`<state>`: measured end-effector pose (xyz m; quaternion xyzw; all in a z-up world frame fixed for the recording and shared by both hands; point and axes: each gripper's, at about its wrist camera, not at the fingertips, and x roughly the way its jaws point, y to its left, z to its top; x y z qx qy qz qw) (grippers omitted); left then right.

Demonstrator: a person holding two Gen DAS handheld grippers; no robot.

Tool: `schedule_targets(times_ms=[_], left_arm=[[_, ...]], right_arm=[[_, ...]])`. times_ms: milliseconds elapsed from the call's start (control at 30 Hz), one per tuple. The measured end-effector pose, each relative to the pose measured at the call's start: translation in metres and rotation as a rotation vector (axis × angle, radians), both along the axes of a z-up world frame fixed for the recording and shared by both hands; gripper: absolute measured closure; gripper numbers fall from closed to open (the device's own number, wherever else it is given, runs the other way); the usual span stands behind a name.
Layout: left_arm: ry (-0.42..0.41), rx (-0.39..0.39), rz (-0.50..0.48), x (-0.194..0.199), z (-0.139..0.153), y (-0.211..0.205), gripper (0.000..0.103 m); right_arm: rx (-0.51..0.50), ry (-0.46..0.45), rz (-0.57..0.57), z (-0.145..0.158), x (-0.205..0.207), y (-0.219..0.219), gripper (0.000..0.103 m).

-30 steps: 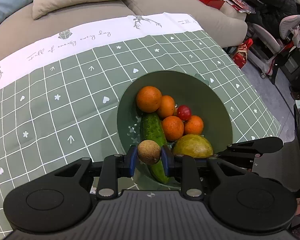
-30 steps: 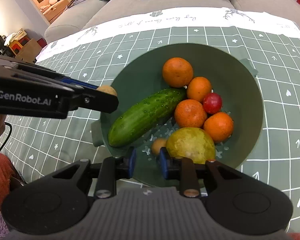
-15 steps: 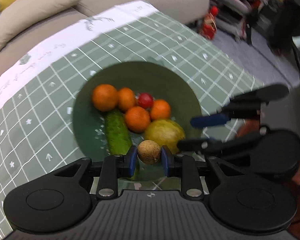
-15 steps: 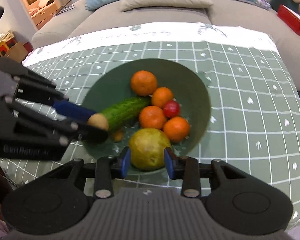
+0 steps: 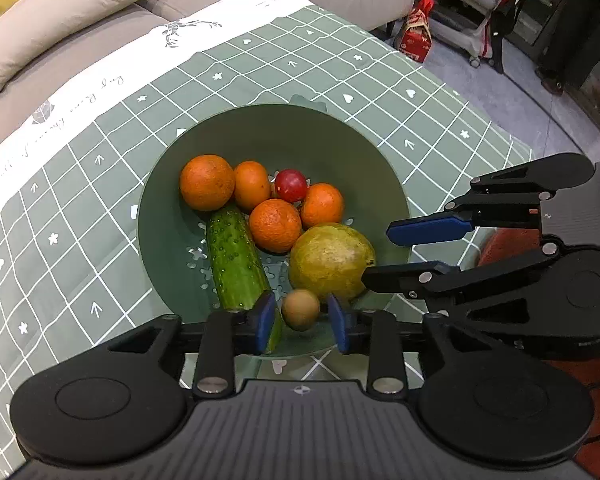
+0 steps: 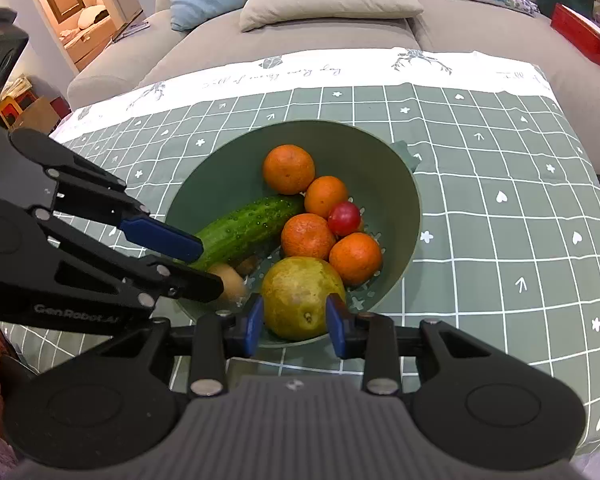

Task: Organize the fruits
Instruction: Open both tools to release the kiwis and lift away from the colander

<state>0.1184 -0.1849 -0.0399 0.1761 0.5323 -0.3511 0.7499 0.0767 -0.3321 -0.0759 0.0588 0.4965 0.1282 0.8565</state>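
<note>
A green white-gridded tablecloth covers the table before a beige sofa. The left gripper is spread, just opening around a small brown fruit; the right gripper stands apart, closing slightly, astride a yellow-green pear.

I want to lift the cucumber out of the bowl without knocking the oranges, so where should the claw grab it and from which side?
Grip the cucumber across its narrow width near the middle, coming from above. It lies flat in the green bowl, with bare bowl along its outer side. Its far end touches the oranges, and the small brown fruit and the left claw crowd its near end.
</note>
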Motion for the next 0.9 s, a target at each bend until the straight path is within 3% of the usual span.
schedule_targets(times_ms=[100,367,500,667,733,800,900], left_arm=[[0.002,-0.024,0.033,0.001,0.005,0.008,0.045],[-0.114,-0.125,0.139,-0.008,0.047,0.039,0.045],[-0.191,-0.185,0.227,-0.015,0.074,0.061,0.045],[-0.309,-0.244,0.331,-0.034,0.105,0.091,0.045],[-0.371,-0.227,0.376,-0.04,0.115,0.1,0.042],[-0.461,-0.188,0.413,-0.05,0.123,0.107,0.039],[-0.544,-0.158,0.451,-0.063,0.133,0.116,0.036]], right_arm=[[0.008,0.004,-0.007,0.002,0.0,-0.002,0.072],[0.015,-0.016,-0.014,0.019,-0.004,0.007,0.07],[0.009,-0.068,-0.024,0.041,-0.006,0.014,0.051],[0.006,-0.154,-0.03,0.077,-0.014,0.027,0.041],[0.01,-0.187,-0.031,0.09,-0.021,0.035,0.038],[0.013,-0.226,-0.033,0.103,-0.03,0.042,0.027],[0.015,-0.291,-0.036,0.122,-0.046,0.052,0.022]])
